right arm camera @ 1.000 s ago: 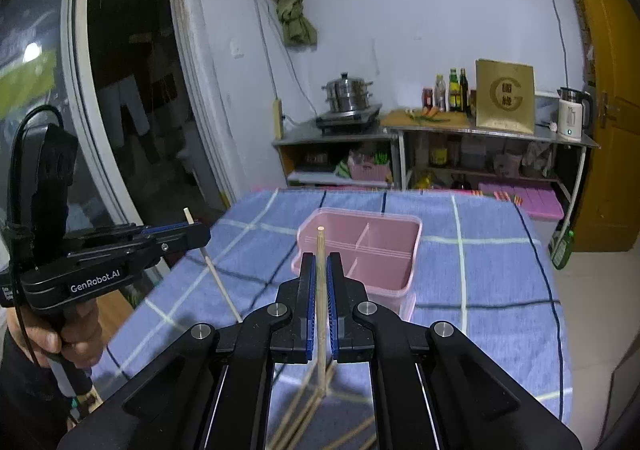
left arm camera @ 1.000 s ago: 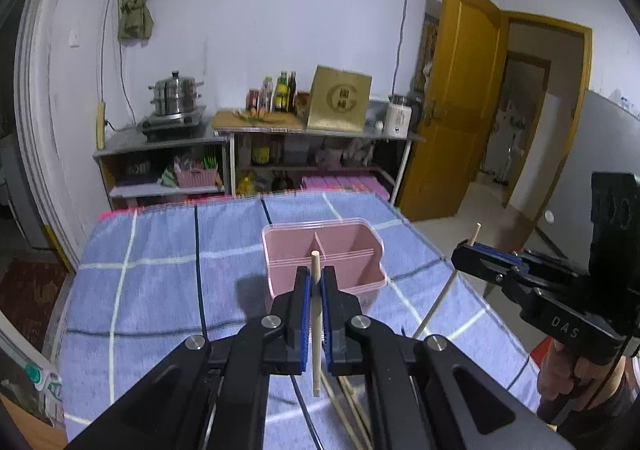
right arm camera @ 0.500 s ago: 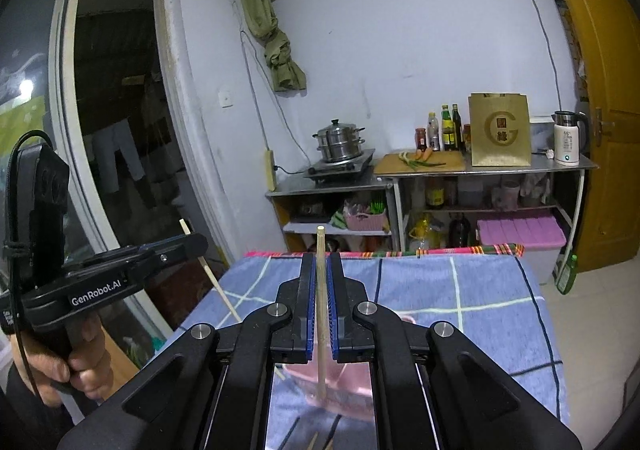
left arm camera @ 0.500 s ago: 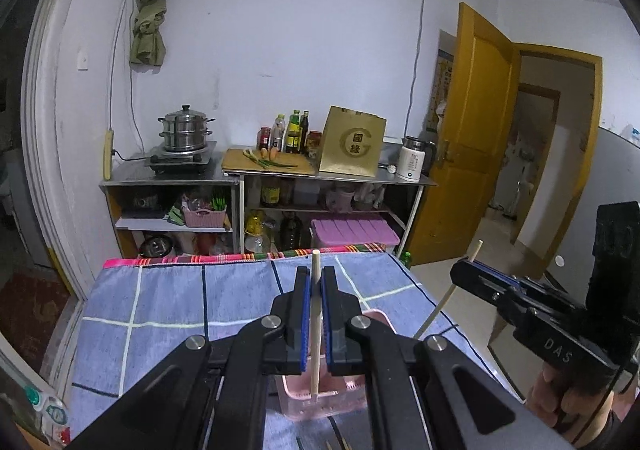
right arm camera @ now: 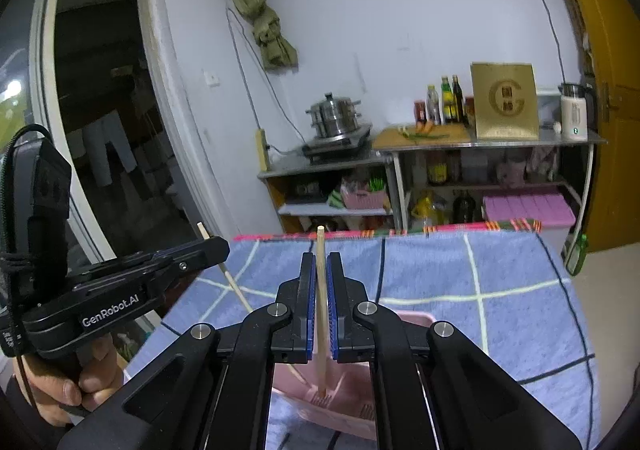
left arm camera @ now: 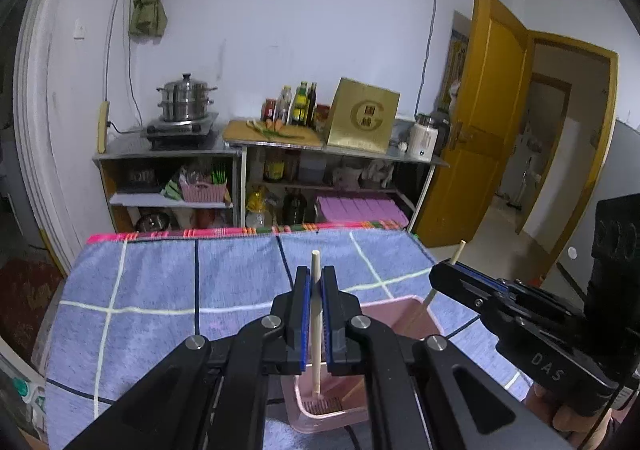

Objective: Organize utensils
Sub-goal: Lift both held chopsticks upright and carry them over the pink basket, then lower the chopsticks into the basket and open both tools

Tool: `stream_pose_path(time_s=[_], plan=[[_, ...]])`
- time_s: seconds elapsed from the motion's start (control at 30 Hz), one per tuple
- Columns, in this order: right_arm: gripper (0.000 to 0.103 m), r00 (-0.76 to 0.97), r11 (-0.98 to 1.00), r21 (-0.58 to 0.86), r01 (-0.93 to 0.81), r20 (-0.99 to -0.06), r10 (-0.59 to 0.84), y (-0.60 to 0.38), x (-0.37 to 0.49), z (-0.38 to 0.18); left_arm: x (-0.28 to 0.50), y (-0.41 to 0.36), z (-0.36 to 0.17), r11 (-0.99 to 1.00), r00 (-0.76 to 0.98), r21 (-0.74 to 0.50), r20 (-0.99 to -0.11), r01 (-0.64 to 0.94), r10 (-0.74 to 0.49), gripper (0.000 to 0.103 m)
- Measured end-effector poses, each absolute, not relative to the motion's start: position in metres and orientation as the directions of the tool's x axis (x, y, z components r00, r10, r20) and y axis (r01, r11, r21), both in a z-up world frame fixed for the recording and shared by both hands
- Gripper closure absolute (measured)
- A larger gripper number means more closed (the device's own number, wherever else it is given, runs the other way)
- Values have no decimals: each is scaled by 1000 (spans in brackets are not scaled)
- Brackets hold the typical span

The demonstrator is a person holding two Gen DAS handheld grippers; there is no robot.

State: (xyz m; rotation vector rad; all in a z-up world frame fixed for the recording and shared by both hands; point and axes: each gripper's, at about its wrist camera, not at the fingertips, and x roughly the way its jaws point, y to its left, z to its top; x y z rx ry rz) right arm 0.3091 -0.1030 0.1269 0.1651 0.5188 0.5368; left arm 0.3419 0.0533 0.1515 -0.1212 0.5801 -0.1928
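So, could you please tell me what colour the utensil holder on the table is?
The utensil holder is pale pink, clearest in the right wrist view.

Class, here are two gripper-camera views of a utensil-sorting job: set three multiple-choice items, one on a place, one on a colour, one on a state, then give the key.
1. Where do the chopsticks' lower tips reach?
A. into the pink box
B. the stove
C. the floor

2. What colour is the tablecloth?
A. red
B. blue with pale lines
C. green

3. How are the two grippers?
A. both open
B. one open
C. both shut on a chopstick

Key:
A, the left chopstick and right chopstick end inside the pink box.
B, see the tablecloth.
C, left gripper and right gripper each clamp one.
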Motion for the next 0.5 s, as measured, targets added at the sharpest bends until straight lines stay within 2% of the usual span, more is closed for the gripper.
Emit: stream_pose_path(time_s=[0.5], plan=[[98, 686, 851, 292, -436, -504, 524, -98, 322, 99, 349, 53, 120, 976, 788, -168, -578, 139, -212, 97]])
